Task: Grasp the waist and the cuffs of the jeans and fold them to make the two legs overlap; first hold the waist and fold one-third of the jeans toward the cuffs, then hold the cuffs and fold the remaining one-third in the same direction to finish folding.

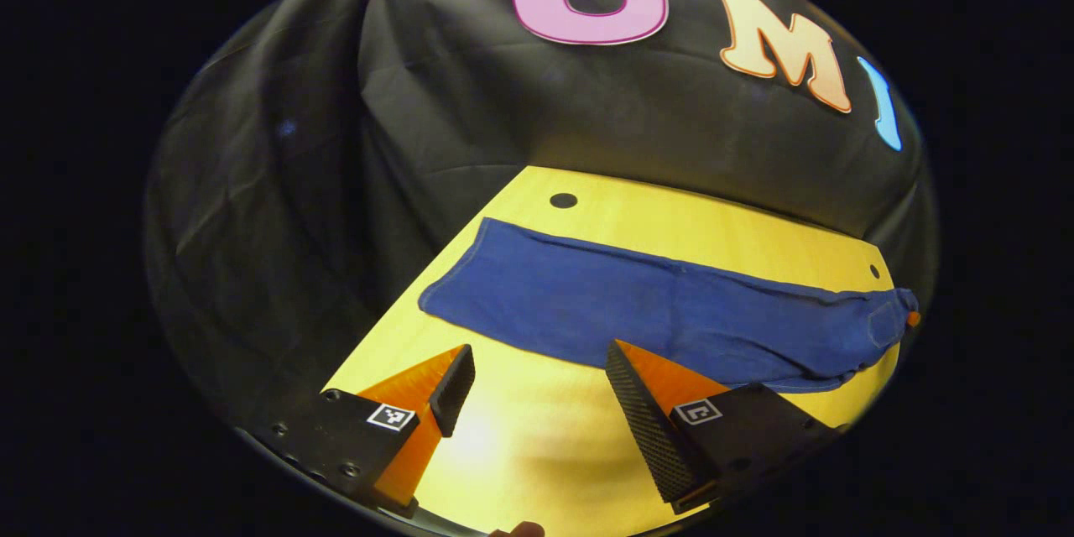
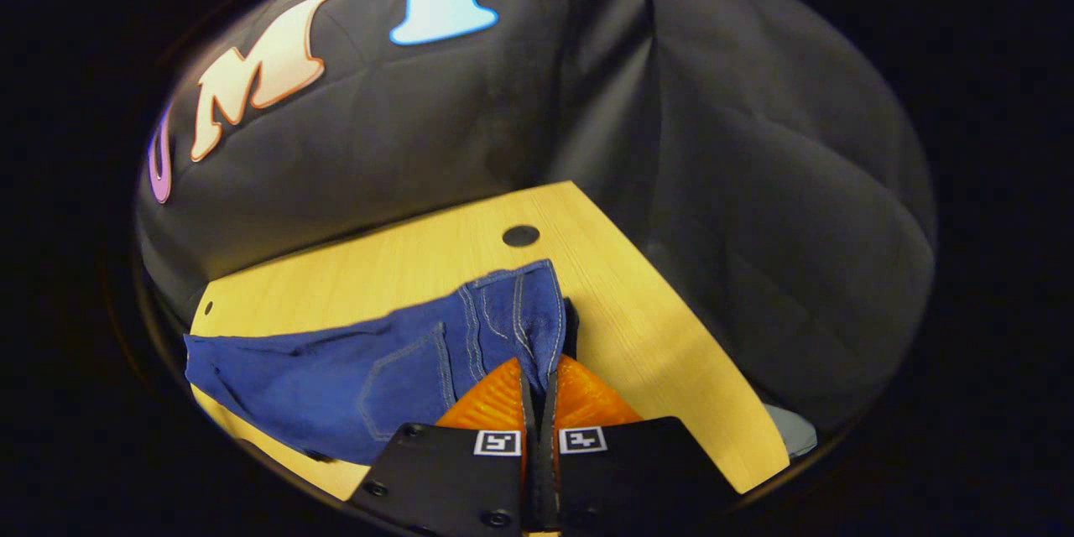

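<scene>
Blue jeans (image 1: 663, 315) lie flat across the yellow table (image 1: 520, 436) with one leg on top of the other; the cuffs (image 1: 457, 281) are at the left of the left gripper view and the waist (image 1: 889, 315) at its right. My left gripper (image 1: 537, 361) stands open just short of the near edge of the legs, nothing between its fingers. In the right gripper view my right gripper (image 2: 539, 369) is shut on the waistband (image 2: 529, 310) of the jeans (image 2: 352, 377), whose back pocket faces up.
The table (image 2: 654, 327) has round holes (image 1: 563, 200) near its far corners, one hole (image 2: 520, 236) just beyond the waist. Black cloth walls close in the table at the back and sides. Bare wood lies between the left gripper and the jeans.
</scene>
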Motion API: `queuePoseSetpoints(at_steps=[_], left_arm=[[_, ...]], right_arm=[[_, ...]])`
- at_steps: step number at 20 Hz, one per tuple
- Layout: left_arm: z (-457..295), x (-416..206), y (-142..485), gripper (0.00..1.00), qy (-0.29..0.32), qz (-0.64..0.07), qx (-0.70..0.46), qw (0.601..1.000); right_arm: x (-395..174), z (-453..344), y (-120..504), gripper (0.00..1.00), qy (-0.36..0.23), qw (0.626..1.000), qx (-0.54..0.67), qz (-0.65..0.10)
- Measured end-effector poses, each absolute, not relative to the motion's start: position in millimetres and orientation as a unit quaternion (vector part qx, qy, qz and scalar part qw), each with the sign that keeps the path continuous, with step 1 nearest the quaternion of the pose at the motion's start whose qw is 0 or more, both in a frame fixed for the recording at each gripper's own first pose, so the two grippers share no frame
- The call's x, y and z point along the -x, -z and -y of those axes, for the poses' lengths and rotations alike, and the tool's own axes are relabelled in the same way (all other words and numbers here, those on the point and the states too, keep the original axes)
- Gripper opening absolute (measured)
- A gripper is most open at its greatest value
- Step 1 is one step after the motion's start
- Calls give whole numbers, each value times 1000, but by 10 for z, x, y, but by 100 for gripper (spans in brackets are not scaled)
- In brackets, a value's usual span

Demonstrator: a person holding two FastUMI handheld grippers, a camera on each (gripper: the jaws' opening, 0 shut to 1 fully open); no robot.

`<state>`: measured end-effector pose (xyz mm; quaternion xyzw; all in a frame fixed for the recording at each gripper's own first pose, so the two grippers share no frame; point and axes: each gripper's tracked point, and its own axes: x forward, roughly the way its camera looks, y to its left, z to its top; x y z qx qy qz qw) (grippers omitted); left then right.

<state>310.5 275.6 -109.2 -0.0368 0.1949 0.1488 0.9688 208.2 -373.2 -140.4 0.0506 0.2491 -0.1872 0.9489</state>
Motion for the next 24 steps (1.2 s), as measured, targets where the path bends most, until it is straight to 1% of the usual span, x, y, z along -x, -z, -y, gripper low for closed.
queuePoseSetpoints(at_steps=[2, 4, 5, 6, 10, 14, 18, 22, 24], left_arm=[[-3089, -3210, 1174, 96, -150, -201, 37, 967], [-3394, -3369, 1239, 96, -143, -206, 42, 967], [-3547, -3461, 1270, 96, -139, -208, 44, 967], [-3698, -3564, 1313, 96, -136, -210, 44, 967], [-4165, -3991, 1500, 96, -124, -227, 36, 965], [-4413, -4312, 1698, 96, -104, -248, 38, 962], [-4352, -4535, 1855, 96, -83, -279, 31, 956], [-4357, -4542, 1964, 95, -72, -293, 45, 952], [-4369, -4541, 1983, 96, -73, -291, 51, 952]], right_arm=[[-1974, 3470, 1108, 3, 188, 955, -45, -224], [-1959, 3003, 838, 2, 182, 962, -50, -199], [-1948, 2761, 731, 0, 177, 965, -48, -189], [-1930, 2519, 637, 2, 170, 968, -46, -177], [-1947, 1363, 473, 2, 102, 983, -53, -143], [-2062, 429, 757, 2, 42, 986, -55, -153], [-2175, -431, 1248, 3, -24, 980, -63, -190], [-2275, -1203, 1803, 2, -102, 963, -96, -231], [-2316, -1485, 2136, 2, -126, 952, -108, -257]])
